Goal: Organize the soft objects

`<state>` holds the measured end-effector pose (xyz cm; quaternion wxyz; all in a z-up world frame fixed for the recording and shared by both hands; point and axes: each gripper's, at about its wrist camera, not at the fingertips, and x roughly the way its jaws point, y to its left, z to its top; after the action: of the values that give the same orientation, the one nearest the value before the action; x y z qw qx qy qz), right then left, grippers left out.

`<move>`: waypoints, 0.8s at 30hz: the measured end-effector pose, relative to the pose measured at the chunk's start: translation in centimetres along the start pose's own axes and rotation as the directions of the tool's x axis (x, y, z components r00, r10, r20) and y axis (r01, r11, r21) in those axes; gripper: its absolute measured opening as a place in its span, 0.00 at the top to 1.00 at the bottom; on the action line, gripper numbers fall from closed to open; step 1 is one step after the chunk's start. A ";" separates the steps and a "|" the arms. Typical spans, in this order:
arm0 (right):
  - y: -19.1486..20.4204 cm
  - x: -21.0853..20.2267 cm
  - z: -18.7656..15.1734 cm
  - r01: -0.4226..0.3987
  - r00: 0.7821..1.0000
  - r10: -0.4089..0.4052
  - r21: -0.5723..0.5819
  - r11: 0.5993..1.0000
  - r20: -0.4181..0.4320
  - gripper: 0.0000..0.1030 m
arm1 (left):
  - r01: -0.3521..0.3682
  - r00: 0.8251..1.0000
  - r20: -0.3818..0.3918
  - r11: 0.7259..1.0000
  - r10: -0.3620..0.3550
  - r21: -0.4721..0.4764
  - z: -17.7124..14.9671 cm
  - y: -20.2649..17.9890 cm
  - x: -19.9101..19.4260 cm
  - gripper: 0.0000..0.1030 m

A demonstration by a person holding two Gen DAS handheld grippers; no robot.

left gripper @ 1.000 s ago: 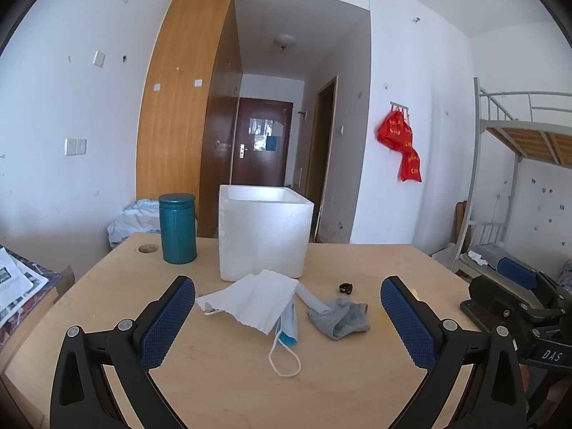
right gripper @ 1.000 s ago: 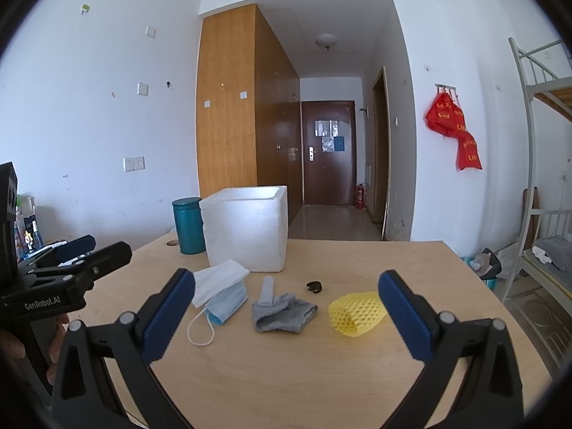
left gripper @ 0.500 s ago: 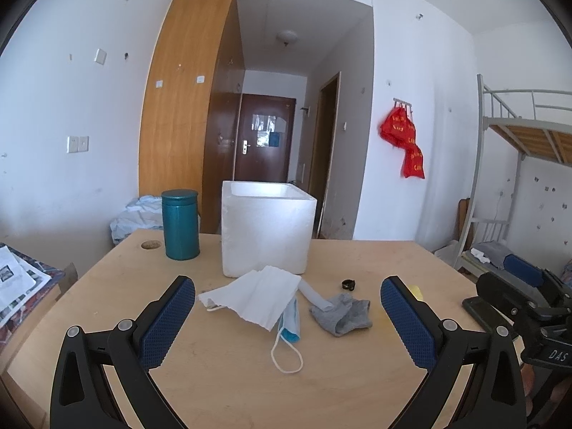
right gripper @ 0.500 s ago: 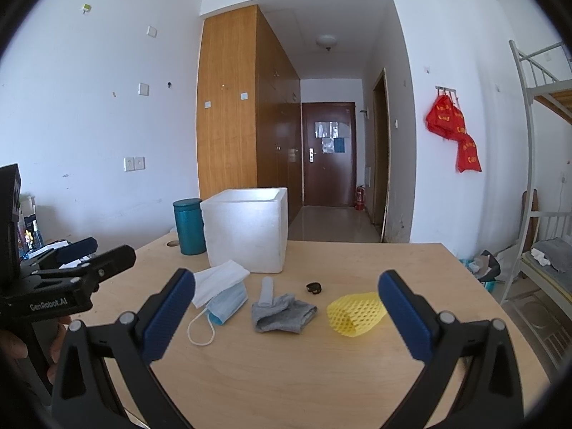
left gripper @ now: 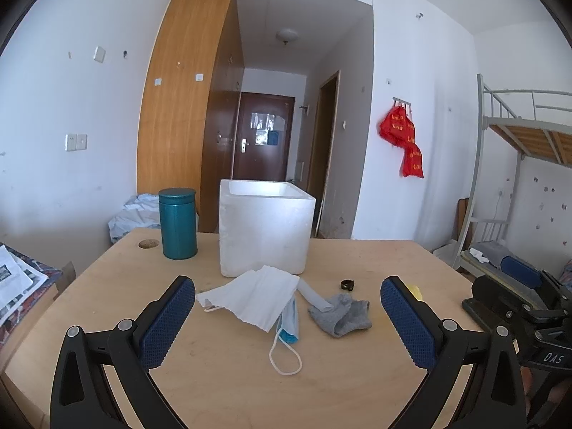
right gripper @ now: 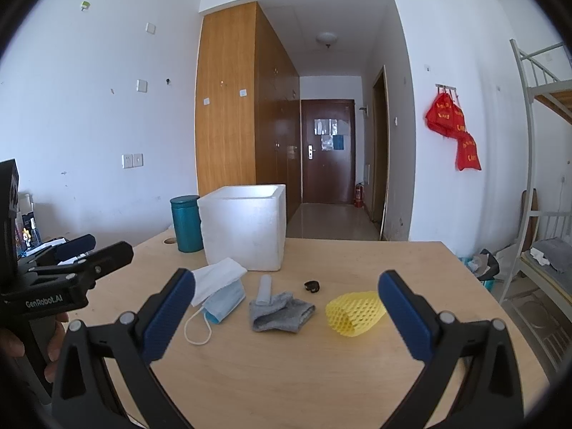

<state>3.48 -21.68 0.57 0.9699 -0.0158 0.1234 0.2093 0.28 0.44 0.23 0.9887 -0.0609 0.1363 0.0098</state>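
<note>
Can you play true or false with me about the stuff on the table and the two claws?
1. Both claws are open and empty. True: the left claw and the right claw hold nothing.
2. The yellow foam net is inside the white foam box. False: it lies on the table.
3. The grey sock lies between the masks and the net. True.
4. The teal canister has tipped over. False: it stands upright beside the box.
5. The white mask lies partly over the blue mask. True.

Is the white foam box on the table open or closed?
Open: the white foam box has no lid, and its rim and inner wall show.
</note>
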 end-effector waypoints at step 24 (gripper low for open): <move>0.5 -0.7 0.2 -0.012 1.000 0.012 -0.023 1.000 0.003 0.00 | 0.037 0.999 0.031 0.999 -0.038 0.034 0.1 -0.8 -1.6 0.00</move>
<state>2.66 -21.49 0.91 0.9685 -0.0259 0.1195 0.2168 -1.23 -0.31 0.81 0.9917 -0.0467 0.1195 -0.0101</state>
